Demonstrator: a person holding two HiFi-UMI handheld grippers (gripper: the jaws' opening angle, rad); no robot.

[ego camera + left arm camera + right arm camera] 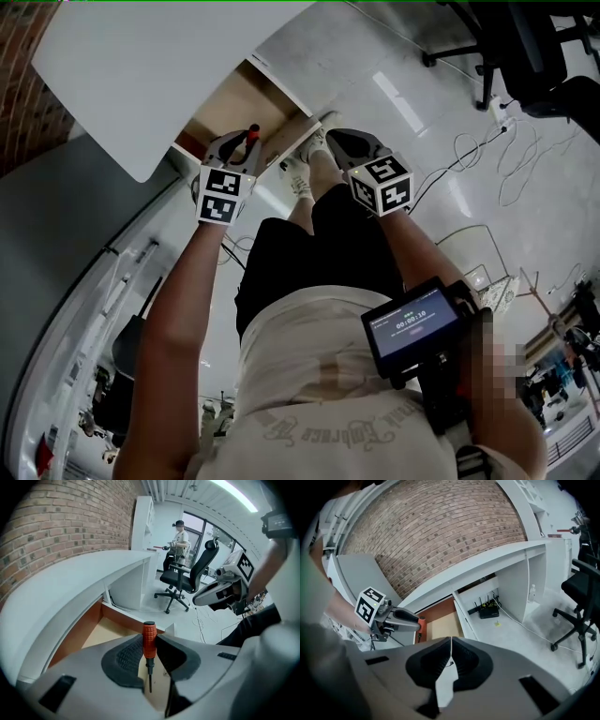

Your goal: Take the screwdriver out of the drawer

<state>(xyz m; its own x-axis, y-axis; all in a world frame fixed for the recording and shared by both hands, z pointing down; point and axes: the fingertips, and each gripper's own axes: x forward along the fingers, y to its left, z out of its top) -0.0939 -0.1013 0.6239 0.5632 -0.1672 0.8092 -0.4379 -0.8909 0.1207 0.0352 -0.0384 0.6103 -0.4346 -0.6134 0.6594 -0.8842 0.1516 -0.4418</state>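
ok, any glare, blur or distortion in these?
Head view: light streaks glare off the floor. Left gripper view: fisheye curves the desk; screwdriver sharp. Right gripper view: brick wall bulges, corners black.

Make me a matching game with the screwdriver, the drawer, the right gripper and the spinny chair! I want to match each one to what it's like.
1. screwdriver
2. drawer
3. right gripper
4. office chair

A. jaws shut, nothing in them
B. black, standing on the floor
C. pulled open
D. orange handle, pinched in the left gripper

Pairs: 1-D, 2-C, 3-A, 4-B
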